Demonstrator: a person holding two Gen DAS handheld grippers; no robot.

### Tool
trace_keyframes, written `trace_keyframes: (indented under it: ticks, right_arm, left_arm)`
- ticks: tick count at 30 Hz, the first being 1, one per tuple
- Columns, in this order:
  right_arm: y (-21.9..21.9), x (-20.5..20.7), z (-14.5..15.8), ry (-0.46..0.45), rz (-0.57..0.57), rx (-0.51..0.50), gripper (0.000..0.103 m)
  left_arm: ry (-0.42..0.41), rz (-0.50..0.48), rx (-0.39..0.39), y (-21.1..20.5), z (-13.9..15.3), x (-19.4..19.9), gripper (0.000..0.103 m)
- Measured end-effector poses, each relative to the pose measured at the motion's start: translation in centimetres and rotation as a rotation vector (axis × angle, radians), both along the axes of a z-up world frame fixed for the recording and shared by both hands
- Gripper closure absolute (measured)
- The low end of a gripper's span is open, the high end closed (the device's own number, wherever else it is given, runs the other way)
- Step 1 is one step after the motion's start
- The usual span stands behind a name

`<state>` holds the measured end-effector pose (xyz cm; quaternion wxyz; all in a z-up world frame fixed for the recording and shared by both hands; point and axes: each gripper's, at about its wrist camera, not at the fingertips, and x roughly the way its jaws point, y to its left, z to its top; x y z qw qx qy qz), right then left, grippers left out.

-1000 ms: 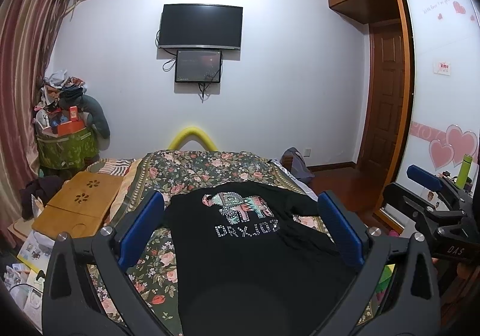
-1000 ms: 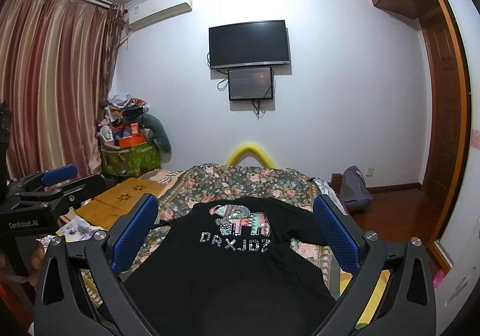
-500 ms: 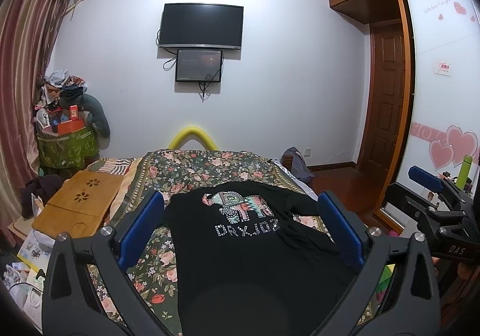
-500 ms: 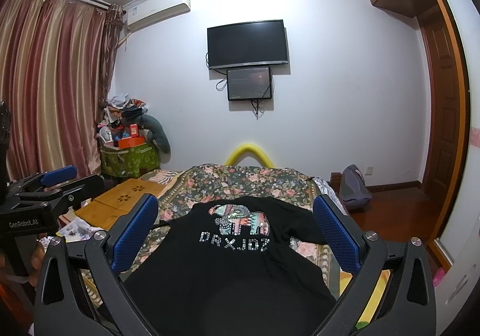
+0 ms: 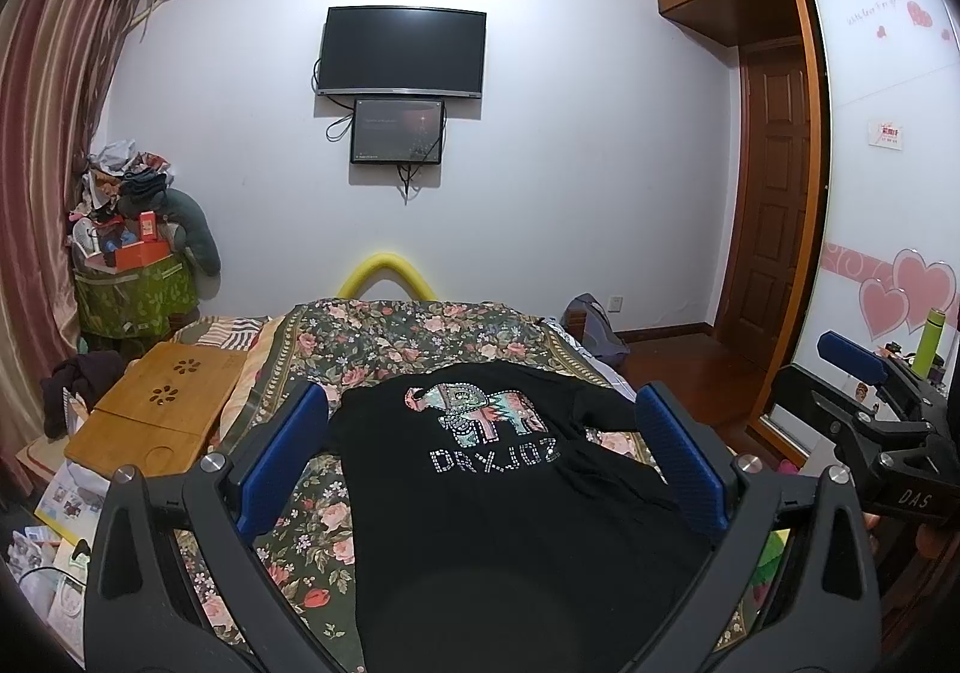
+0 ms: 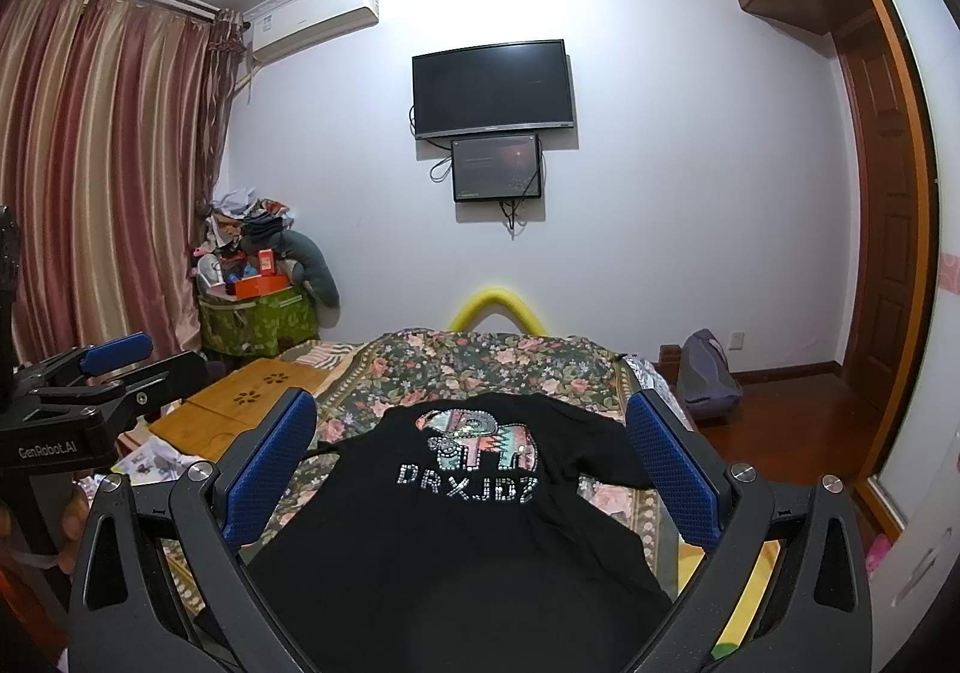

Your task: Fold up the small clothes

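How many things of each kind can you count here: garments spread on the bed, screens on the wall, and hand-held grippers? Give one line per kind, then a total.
Garments on the bed: 1, the black T-shirt
Wall screens: 2, the large TV and the small monitor
Grippers: 2, left gripper and right gripper, jaws open
Total: 5

L gripper point(image 5: 480, 451) & R gripper point(image 6: 471, 451) held side by side, level, jaws spread wide, nothing gripped.
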<state>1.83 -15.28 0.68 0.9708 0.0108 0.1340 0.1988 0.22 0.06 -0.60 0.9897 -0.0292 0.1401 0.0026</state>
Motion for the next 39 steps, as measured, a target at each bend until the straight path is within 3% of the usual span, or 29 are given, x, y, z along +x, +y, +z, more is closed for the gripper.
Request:
trace_keyframes:
  ticks: [29, 34, 39]
  right_arm:
    - [-0.4, 1.1, -0.1, 0.019, -0.01, -0.013, 0.0]
    - [-0.4, 2.9, -0.8, 0.034, -0.031, -0.053, 0.0]
    - [-1.0, 6.2, -2.2, 0.068, -0.051, -0.099, 0.0]
  left_arm:
    - [0.011, -0.001, -0.006, 0.2, -0.1, 0.7, 0.0]
    - [0.046, 0.023, 0.004, 1.7, -0.4, 3.2, 0.0]
    - [0.132, 0.064, 0.019, 4.6, -1.8, 7.6, 0.0]
